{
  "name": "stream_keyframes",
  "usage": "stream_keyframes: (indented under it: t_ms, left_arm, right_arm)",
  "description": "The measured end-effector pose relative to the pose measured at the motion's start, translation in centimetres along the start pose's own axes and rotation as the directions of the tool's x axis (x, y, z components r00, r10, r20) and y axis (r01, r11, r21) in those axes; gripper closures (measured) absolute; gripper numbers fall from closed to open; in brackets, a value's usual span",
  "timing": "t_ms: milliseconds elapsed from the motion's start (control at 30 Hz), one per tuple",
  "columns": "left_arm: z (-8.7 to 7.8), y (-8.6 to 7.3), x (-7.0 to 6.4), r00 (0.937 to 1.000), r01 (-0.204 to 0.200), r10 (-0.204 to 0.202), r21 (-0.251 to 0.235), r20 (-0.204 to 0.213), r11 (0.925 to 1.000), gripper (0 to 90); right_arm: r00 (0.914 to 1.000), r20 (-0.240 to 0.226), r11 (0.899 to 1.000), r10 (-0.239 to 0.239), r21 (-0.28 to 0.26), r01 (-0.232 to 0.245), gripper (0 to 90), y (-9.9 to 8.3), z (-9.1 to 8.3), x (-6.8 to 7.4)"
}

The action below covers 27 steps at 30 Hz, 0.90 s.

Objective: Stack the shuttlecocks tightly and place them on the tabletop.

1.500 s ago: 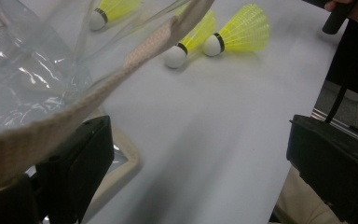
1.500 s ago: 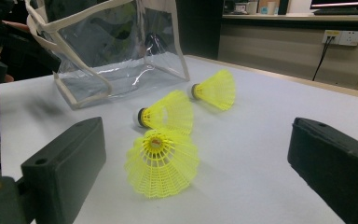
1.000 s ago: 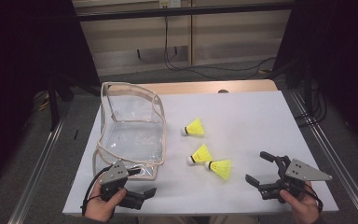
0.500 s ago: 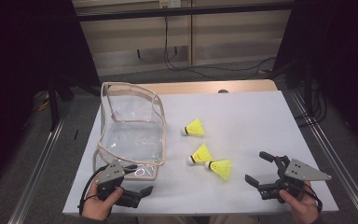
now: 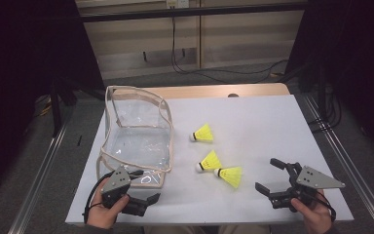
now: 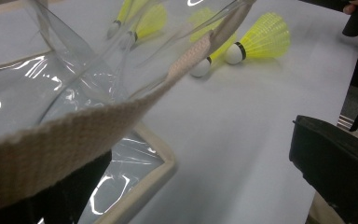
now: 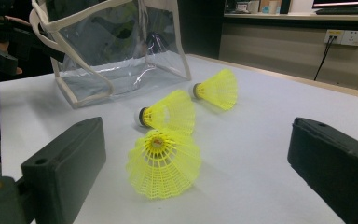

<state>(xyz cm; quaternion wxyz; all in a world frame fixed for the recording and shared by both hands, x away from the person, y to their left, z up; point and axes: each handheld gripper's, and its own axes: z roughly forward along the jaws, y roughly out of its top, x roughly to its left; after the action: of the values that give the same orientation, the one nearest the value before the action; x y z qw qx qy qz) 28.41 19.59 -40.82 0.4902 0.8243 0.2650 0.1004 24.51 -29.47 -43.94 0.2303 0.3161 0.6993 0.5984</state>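
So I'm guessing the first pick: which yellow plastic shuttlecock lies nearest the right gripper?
The yellow plastic shuttlecock nearest the table's front edge, its skirt facing the open right gripper; the other two lie farther back.

Left gripper view: clear plastic bag with beige woven trim [image 6: 74,135] blurred close up, its strap covering the near-left jaw; two far yellow plastic shuttlecocks [image 6: 142,21] smeared behind the plastic. Right gripper view: bag top cut off. High view: red marks on shuttlecock skirts too small to read.
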Motion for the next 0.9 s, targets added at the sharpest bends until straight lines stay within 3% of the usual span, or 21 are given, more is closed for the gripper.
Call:
stream_keyframes:
  t_ms: [200,633,900]
  left_arm:
    - [0.12,0.1,0.09,0.9997,-0.015,0.015,0.008,-0.02,0.9999,4.9]
    - [0.38,0.07,0.26,0.9999,0.001,-0.001,-0.009,-0.017,1.0,4.8]
    - [0.48,0.0,0.53,0.9995,-0.016,0.015,-0.021,-0.027,0.9996,5.2]
  right_arm:
    - [1.0,-0.003,1.0,0.001,0.0,-0.001,3.7,0.01,0.01,0.03]
    - [1.0,-0.003,1.0,-0.002,-0.002,0.002,3.7,0.0,0.15,0.02]
    - [1.0,-0.007,1.0,-0.005,0.0,0.005,3.7,0.02,0.16,0.02]
